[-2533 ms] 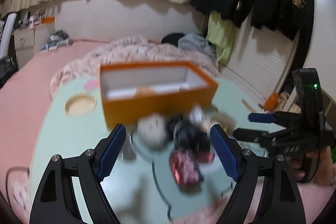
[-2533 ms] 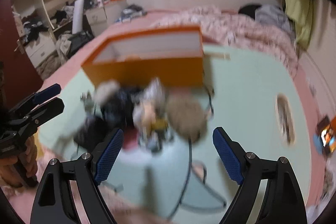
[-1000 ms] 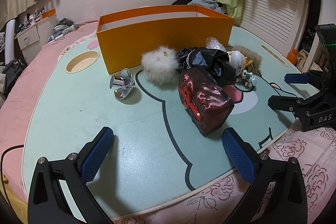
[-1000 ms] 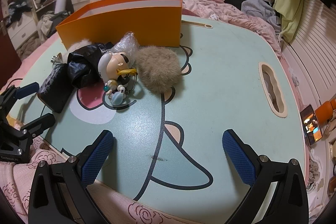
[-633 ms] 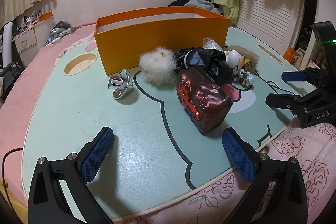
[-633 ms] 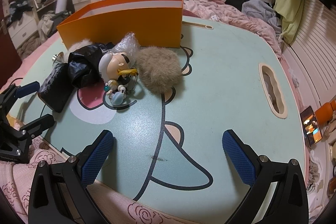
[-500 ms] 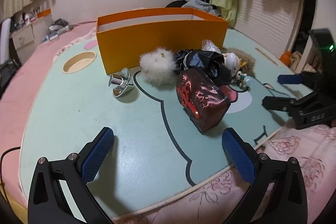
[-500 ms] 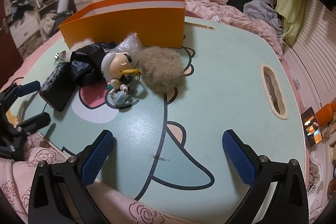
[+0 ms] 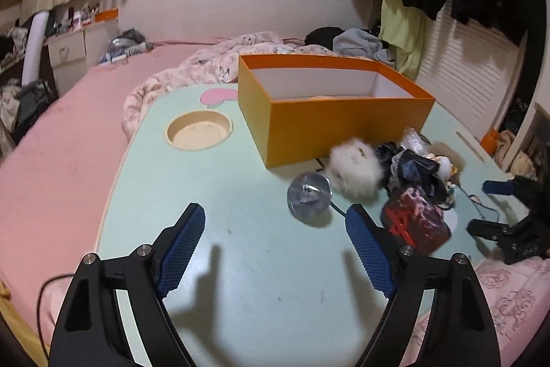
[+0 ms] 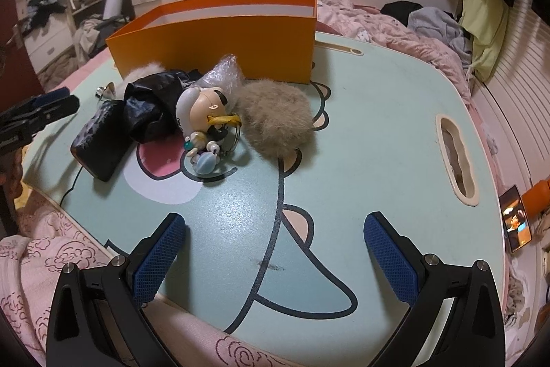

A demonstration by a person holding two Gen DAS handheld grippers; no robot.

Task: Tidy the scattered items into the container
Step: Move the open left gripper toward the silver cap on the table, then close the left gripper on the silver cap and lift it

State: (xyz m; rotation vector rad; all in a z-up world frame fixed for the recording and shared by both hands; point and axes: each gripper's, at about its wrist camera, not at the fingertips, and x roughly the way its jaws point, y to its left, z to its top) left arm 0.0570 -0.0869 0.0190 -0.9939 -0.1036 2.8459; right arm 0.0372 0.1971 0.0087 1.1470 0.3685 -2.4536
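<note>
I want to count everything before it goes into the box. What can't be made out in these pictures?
- Orange box floor: its front wall hides most of it in the left wrist view and all of it in the right.
- Silver object: blurred, left view.
- White pom-pom: mostly hidden behind the black bag, right view.

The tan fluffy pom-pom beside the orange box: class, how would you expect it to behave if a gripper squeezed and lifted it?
The tan pom-pom looks all long, loose fur, so it would probably compress a lot before it is held firmly. It likely weighs little for its bulk. Sitting as a flattened dome on the table, it seems unlikely to roll, though smooth fur might slip from a shallow pinch.
</note>
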